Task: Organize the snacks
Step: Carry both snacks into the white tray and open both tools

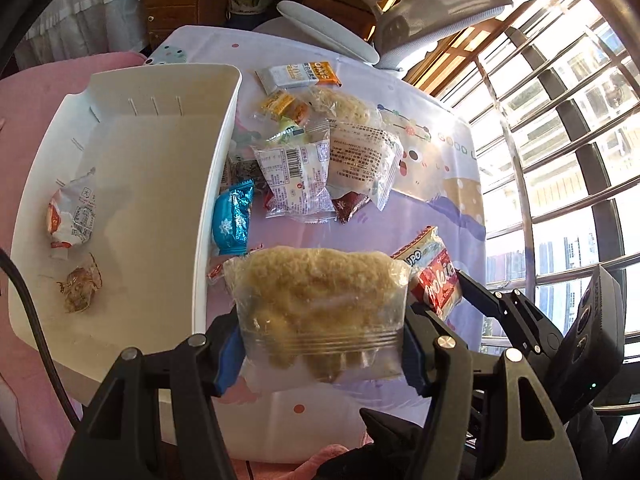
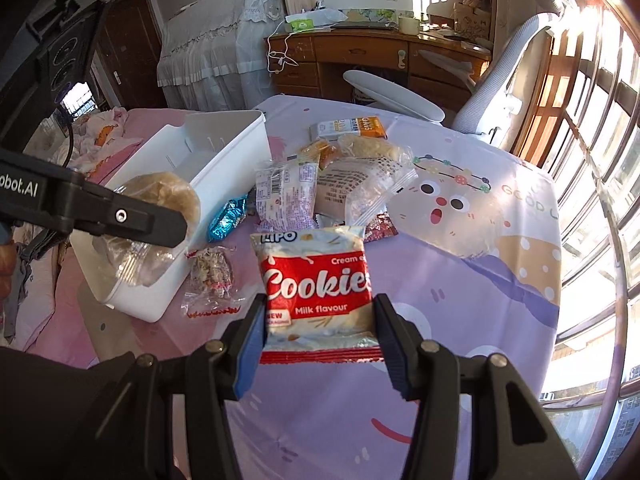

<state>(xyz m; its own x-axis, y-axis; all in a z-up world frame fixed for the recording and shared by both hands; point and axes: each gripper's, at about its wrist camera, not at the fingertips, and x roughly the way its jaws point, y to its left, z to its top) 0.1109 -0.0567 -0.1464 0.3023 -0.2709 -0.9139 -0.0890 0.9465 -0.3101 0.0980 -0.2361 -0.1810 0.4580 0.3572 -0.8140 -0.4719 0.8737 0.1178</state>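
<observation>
My left gripper (image 1: 322,344) is shut on a clear packet of yellow floss pastry (image 1: 320,300), held above the table beside the white bin (image 1: 224,128). In the right wrist view that gripper (image 2: 168,232) and the pastry packet (image 2: 168,196) hang over the white bin's (image 2: 240,148) near end. My right gripper (image 2: 320,320) is shut on a red and white Lipo cookies packet (image 2: 316,288), lifted off the cloth. The left wrist view shows this cookies packet (image 1: 436,276) at the right, with the right gripper (image 1: 460,292) behind it. Inside the bin lie an orange-white packet (image 1: 72,216) and a small clear one (image 1: 80,284).
A pile of snacks sits mid-table: a blue packet (image 2: 228,216), a white barcode packet (image 2: 286,196), an oats bar (image 2: 352,128). A small clear candy packet (image 2: 212,276) lies by the bin. An office chair (image 2: 496,92) stands beyond the table, window bars (image 2: 600,160) at right, pink bedding (image 1: 24,100) at left.
</observation>
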